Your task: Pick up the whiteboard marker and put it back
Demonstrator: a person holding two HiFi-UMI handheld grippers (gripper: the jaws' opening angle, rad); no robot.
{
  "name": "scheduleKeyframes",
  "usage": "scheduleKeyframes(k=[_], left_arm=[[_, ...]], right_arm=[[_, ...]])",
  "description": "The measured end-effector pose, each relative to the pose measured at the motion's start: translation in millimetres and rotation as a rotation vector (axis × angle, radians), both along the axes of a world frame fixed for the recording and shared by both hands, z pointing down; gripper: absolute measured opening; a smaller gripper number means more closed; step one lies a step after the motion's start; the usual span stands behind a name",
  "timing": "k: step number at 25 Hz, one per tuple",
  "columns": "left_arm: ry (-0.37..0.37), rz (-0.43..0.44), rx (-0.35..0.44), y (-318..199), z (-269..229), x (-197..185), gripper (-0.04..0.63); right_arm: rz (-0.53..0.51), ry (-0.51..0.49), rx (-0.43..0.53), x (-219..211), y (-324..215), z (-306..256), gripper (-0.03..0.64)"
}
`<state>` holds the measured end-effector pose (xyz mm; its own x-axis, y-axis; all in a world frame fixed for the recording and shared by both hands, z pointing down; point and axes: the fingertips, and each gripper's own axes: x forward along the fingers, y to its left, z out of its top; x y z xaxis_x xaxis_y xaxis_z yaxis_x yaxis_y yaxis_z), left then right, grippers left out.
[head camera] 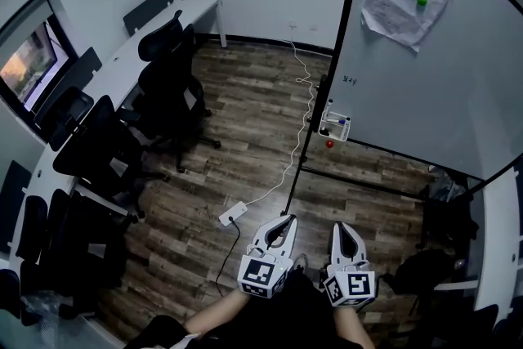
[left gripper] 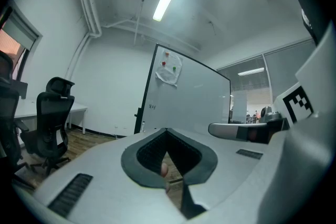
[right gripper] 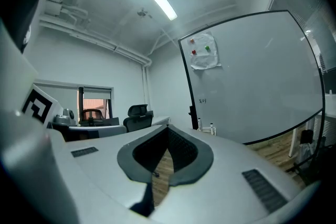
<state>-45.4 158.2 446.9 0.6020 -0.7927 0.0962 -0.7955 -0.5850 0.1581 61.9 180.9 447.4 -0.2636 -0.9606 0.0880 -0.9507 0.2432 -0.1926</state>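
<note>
I hold the left white plastic two-jaw gripper [head camera: 283,223] low in the head view, pointing ahead and roughly level. Its pale jaws are drawn together to a point, with nothing between them. The right white plastic two-jaw gripper [head camera: 341,231] hangs just beside it, parallel and at much the same height, and its jaws are likewise pressed together and empty. Each carries a cube with square black-and-white markers at the back. The left cube [head camera: 263,274] is tilted a little and the right cube [head camera: 351,287] sits squarer to me. My left forearm [head camera: 214,312] and right forearm [head camera: 353,333] come in from the bottom edge, close together.
</note>
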Motion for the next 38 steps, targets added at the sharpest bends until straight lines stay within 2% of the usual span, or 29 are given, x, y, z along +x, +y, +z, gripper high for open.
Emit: scheduleKeyframes(k=[15,24,33,38], left_arm=[[-0.003,-0.043,-0.011,-80,4,42,0.008],[-0.022,-0.085,-0.010,-106,7,65,0.008],[-0.050,-0.114,-0.027,-121,13,70,0.008],[-0.050,-0.104,-0.022,-146,15,64,0.008]], right_arm=[[-0.053,0.010,-0.008,37,-83,12,0.014],[-0.079,0.001,-0.022,60,-114,16,0.014],[-0.114,-0.016,-0.046,64,-139,28,0.014],[-0.106,-0.004,-0.052,57,-167,34,0.014]])
